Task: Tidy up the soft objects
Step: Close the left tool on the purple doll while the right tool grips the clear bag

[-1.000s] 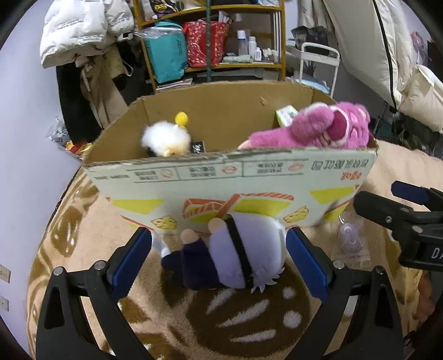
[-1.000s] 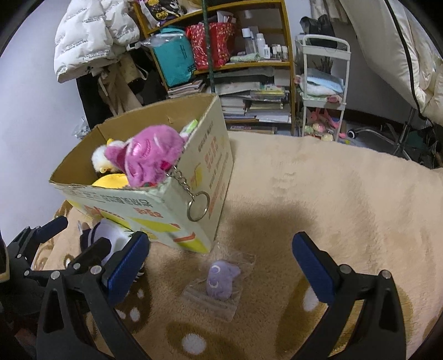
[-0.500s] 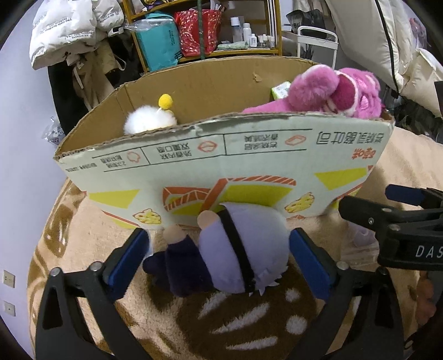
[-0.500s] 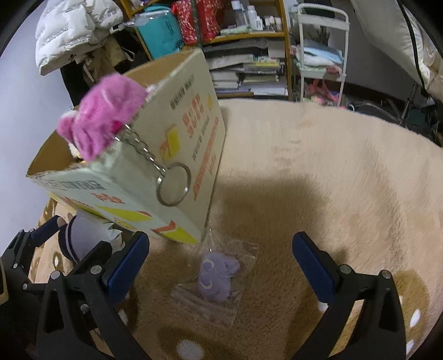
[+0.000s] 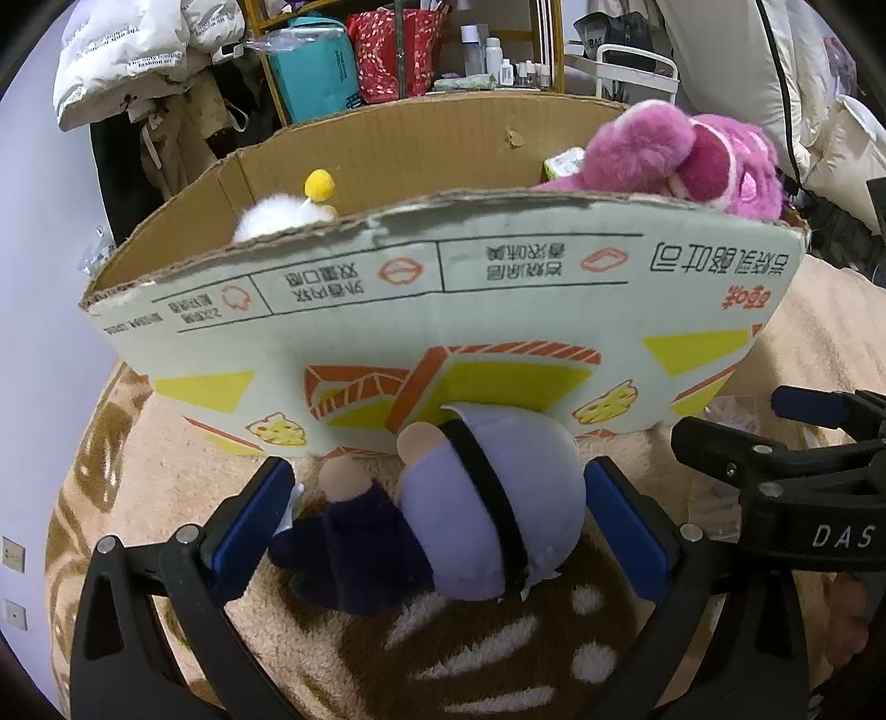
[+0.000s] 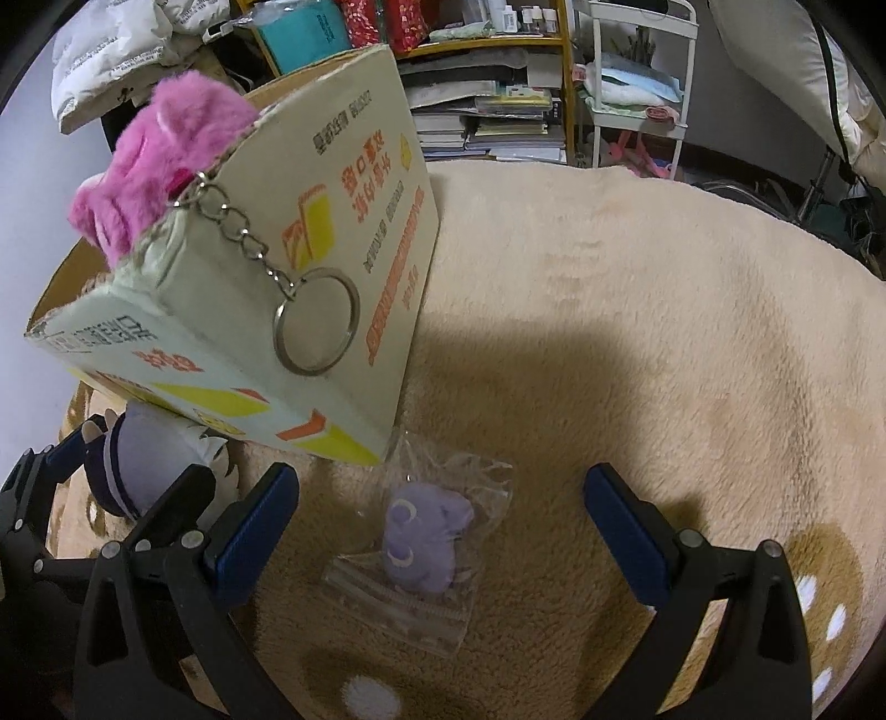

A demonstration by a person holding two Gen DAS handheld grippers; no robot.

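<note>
A plush doll [image 5: 476, 515] with a lavender head and a dark navy body lies on the beige blanket [image 6: 637, 332], against the front of the cardboard box [image 5: 443, 310]. My left gripper [image 5: 437, 487] stands open around the doll, one blue pad on each side, neither visibly pressing it. A small purple plush in a clear bag [image 6: 426, 543] lies by the box's corner [image 6: 354, 443], between the open jaws of my right gripper [image 6: 440, 498]. A pink plush [image 5: 681, 155] with a key ring [image 6: 315, 327] and a white plush [image 5: 277, 213] sit in the box.
Behind the box stand a cluttered wooden shelf [image 5: 398, 50] with bags and bottles, a hanging white padded jacket [image 5: 138, 50] and a white cart [image 6: 637, 83]. My right gripper's body [image 5: 775, 459] shows close to the doll's right. Open blanket stretches to the right.
Both grippers have sunk toward the blanket and closer to the box. The left jaws have spread a little wider around the doll. The bagged plush now lies nearer the right jaws.
</note>
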